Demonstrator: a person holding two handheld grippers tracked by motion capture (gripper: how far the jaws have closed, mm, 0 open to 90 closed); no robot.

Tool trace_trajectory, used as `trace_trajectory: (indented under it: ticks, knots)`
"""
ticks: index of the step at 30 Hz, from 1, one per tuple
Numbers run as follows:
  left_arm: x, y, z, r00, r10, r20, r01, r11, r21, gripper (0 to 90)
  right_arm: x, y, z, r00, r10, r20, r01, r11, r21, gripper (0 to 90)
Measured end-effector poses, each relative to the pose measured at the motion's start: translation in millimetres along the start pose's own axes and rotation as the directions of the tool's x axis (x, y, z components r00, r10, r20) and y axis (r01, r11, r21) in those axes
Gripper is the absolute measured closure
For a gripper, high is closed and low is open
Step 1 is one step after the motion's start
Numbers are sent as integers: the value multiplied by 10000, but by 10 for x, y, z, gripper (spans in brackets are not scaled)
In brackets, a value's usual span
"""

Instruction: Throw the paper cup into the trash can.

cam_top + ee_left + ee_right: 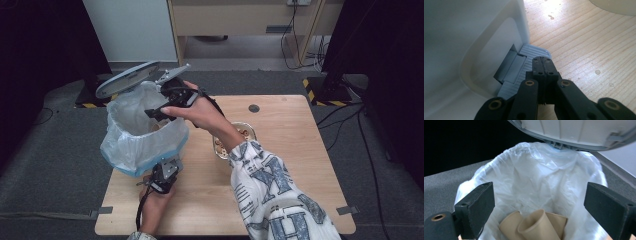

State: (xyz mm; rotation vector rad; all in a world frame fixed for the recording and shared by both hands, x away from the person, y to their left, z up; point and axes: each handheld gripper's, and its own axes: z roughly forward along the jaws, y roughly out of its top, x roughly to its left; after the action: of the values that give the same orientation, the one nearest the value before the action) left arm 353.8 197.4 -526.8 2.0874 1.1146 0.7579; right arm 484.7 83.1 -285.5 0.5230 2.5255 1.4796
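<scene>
A pedal bin [142,135] lined with a white bag sits at the left edge of the tabletop [280,175], its grey lid [127,78] tipped up. The left tongs [541,65], pressed together, bear down on the ribbed pedal [524,63] at the bin's foot. The right tongs [161,111] hang over the bin's mouth at centre-left of the high view, spread wide and holding nothing. Paper cups [534,225] already lie in the bag, low in the right gripper view — the latest drop looks done. Behind the patterned sleeve [270,195], mid-table, something gold-rimmed [240,137] remains, but I cannot tell what.
</scene>
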Motion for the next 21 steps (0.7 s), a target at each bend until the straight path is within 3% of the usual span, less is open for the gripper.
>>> trace_trajectory:
  ticks: [21]
  knots:
    - [-4,0,2,10000,-7,-11,7,10000,-21,894,-251,-259,-412,9981,192,588,-185,9997,-129,78]
